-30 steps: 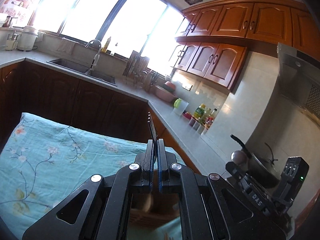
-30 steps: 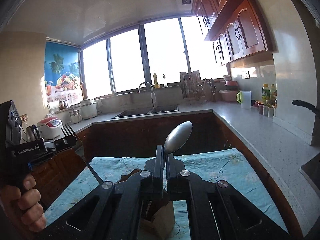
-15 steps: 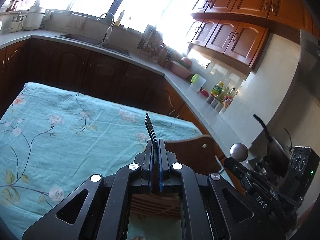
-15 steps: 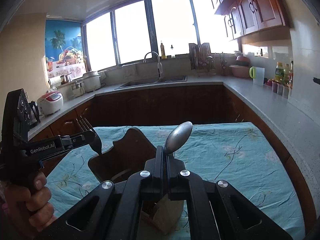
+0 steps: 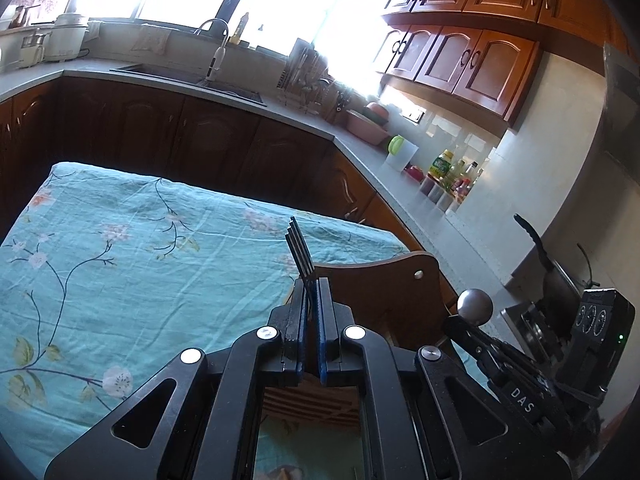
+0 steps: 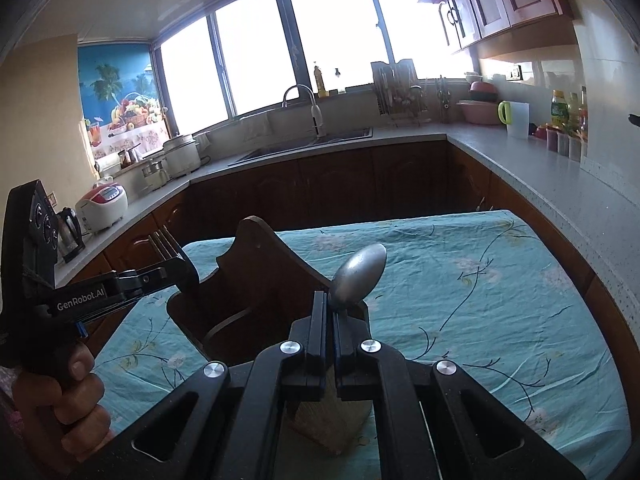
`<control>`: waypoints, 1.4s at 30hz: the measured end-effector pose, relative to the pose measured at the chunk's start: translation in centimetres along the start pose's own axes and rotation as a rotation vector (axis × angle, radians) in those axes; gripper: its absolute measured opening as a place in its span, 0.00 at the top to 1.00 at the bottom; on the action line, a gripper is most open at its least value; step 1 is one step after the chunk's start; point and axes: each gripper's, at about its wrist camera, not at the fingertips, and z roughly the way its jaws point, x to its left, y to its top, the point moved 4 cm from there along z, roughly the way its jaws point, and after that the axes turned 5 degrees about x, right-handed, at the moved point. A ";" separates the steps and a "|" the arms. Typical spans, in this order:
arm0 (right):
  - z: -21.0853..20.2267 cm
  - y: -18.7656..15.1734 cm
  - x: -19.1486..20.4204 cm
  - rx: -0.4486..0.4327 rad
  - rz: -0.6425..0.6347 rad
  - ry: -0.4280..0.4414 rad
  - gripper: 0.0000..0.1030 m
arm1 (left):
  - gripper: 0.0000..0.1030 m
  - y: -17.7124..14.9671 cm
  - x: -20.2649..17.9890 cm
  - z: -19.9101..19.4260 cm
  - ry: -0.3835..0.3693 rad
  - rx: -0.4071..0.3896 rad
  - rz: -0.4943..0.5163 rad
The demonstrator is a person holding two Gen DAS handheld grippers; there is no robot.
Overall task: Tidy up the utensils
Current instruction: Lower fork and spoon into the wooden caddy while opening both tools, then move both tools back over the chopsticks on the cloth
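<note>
Two tools: both held above the table, each pinching one utensil
Left tool [image 5: 311, 312]: pressed together on a fork [image 5: 299, 250], tines pointing up and away
Right tool [image 6: 330, 312]: clamped on a spoon [image 6: 360, 276], bowl tilted up to the right
Wooden holder [image 6: 256, 280]: dark, upright on the table, below and between both tools
Table [image 6: 480, 300]: covered with a teal floral cloth
Hand [image 6: 68, 396]: grips the left tool's handle, at lower left in the right wrist view
</note>
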 end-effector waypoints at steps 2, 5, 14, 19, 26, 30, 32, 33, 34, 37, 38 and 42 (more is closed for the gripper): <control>-0.2 0.1 -0.1 0.003 0.013 0.004 0.92 | 0.93 0.0 0.0 -0.7 -0.005 -0.014 -0.006; -1.2 0.2 -0.4 -0.013 0.040 0.011 0.76 | 0.71 -0.1 0.0 -2.3 -0.001 -0.041 -0.017; -5.7 0.2 -1.7 -0.109 0.122 0.043 0.25 | 0.38 -1.9 1.3 -7.3 0.035 -0.074 -0.071; -8.0 -0.8 -2.2 -0.140 0.156 0.039 0.10 | 0.22 -4.0 2.2 -10.5 0.081 -0.106 -0.090; -10.7 -3.5 -1.8 -0.136 0.181 0.031 0.08 | 0.20 -7.9 2.7 -12.7 0.148 -0.077 -0.072; -12.1 -5.4 -1.7 -0.126 0.187 0.018 0.08 | 0.20 -10.2 2.5 -13.2 0.174 -0.046 -0.060; -12.6 -6.4 -1.6 -0.112 0.188 0.013 0.08 | 0.20 -11.4 2.4 -13.3 0.193 -0.028 -0.048; -12.9 -6.9 -1.7 -0.103 0.189 0.011 0.08 | 0.20 -11.9 2.4 -13.5 0.197 -0.022 -0.043; -13.1 -7.3 -1.7 -0.094 0.187 0.007 0.08 | 0.20 -12.4 2.3 -13.5 0.201 -0.014 -0.037; -13.7 -8.9 -1.8 -0.076 0.191 -0.005 0.08 | 0.20 -13.7 2.3 -13.7 0.214 0.005 -0.032; -13.9 -9.3 -1.8 -0.071 0.192 -0.008 0.08 | 0.20 -14.1 2.3 -13.8 0.215 0.011 -0.033; -14.4 -11.0 -1.9 -0.053 0.197 -0.028 0.08 | 0.20 -15.5 2.5 -13.9 0.228 0.037 -0.034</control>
